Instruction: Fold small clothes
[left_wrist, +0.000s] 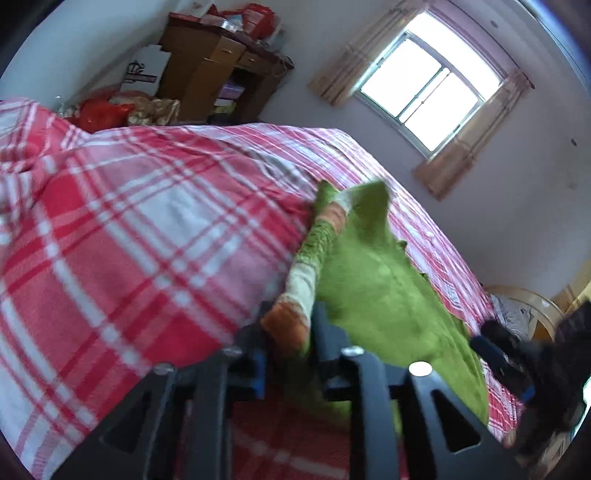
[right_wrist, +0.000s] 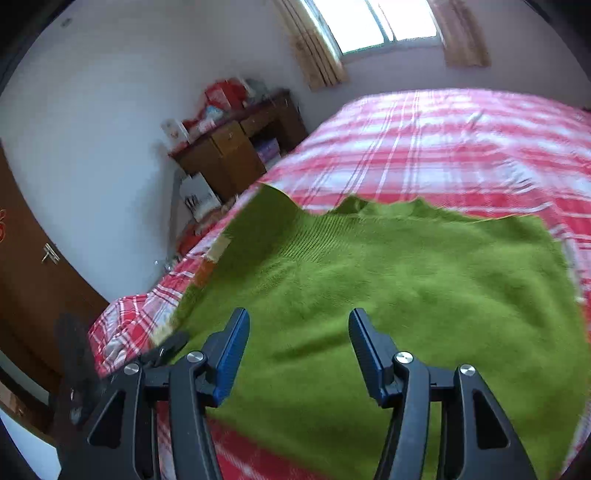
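A fuzzy green sweater (right_wrist: 369, 288) lies spread on the red and white plaid bed (right_wrist: 461, 147). In the left wrist view the sweater (left_wrist: 373, 291) stretches away to the right, and its striped orange, white and green sleeve (left_wrist: 317, 240) runs along its left edge. My left gripper (left_wrist: 290, 321) stands narrowly open with the orange cuff loosely between its fingers. My right gripper (right_wrist: 299, 321) hovers open just above the sweater's near part with nothing between its fingers. It also shows blurred at the right edge as the right gripper (left_wrist: 498, 354).
The plaid bedcover (left_wrist: 147, 221) fills most of the left wrist view. A wooden desk (right_wrist: 229, 147) piled with boxes stands by the far wall, with bags (left_wrist: 99, 114) on the floor beside it. A curtained window (left_wrist: 424, 92) is behind the bed and a brown door (right_wrist: 29, 266) at the left.
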